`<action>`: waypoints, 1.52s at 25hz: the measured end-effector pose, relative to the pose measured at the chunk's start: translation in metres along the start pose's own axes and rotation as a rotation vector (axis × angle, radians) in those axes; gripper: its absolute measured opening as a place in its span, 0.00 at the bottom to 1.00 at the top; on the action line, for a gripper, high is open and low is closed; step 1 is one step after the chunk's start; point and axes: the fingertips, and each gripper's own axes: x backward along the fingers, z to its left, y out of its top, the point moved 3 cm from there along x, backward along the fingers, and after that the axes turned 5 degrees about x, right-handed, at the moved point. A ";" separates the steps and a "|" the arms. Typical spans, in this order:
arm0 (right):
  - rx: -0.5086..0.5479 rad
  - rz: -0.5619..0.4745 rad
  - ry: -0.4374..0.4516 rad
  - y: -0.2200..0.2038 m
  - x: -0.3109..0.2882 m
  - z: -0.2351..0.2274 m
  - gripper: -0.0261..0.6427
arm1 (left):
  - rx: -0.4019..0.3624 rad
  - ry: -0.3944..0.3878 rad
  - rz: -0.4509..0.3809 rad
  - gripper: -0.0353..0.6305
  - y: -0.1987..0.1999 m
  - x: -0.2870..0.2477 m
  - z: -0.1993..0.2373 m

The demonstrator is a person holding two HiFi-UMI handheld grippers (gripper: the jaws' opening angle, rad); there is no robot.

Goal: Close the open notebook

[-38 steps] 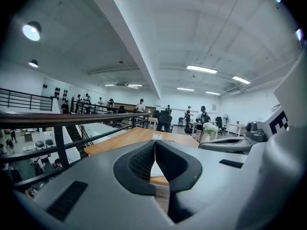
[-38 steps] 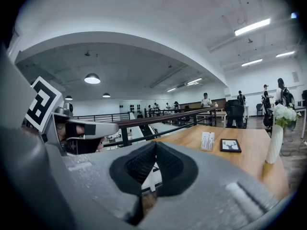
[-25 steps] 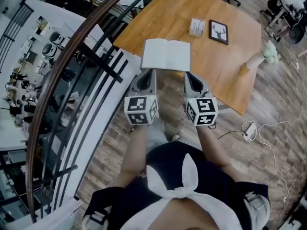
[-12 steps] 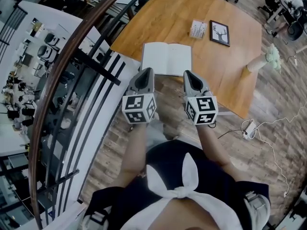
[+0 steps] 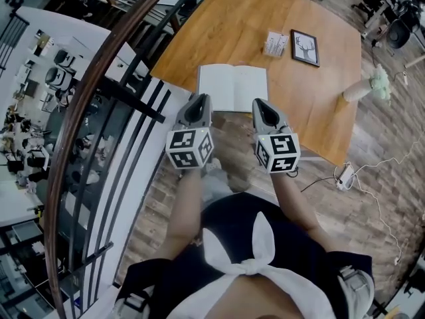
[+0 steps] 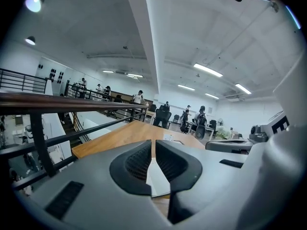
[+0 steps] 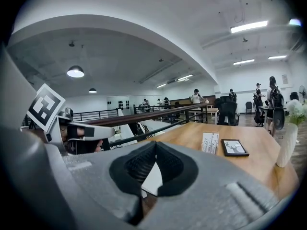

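Lying open, notebook just beyond left hand-held gripper

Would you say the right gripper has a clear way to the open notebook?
Probably yes: the right gripper is right at the near edge of the open notebook, with nothing between them. Its jaws are shut, so it must open to grip a page.

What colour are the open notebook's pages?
Plain white; the open notebook shows best in the head view.
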 end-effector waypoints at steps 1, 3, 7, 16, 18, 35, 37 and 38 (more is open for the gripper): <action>0.000 0.004 -0.001 0.000 -0.004 0.001 0.04 | 0.007 -0.001 0.003 0.08 0.000 -0.002 0.005; -0.001 0.011 -0.002 0.000 -0.012 0.004 0.04 | 0.020 0.001 0.011 0.09 0.001 -0.007 0.015; -0.007 0.026 -0.011 -0.001 -0.028 0.009 0.04 | 0.054 -0.018 0.036 0.10 0.001 -0.018 0.032; -0.027 0.067 -0.042 -0.013 -0.054 0.015 0.04 | 0.185 -0.129 0.127 0.34 -0.016 -0.041 0.062; -0.037 0.073 -0.053 -0.015 -0.058 0.015 0.04 | 0.208 -0.137 0.140 0.35 -0.020 -0.045 0.069; -0.050 0.114 -0.086 -0.032 -0.086 0.024 0.04 | 0.360 -0.140 0.235 0.37 -0.065 -0.071 0.121; -0.050 0.122 -0.088 -0.034 -0.089 0.025 0.04 | 0.377 -0.141 0.255 0.38 -0.072 -0.074 0.126; -0.051 0.127 -0.089 -0.034 -0.091 0.026 0.04 | 0.386 -0.141 0.266 0.38 -0.075 -0.076 0.129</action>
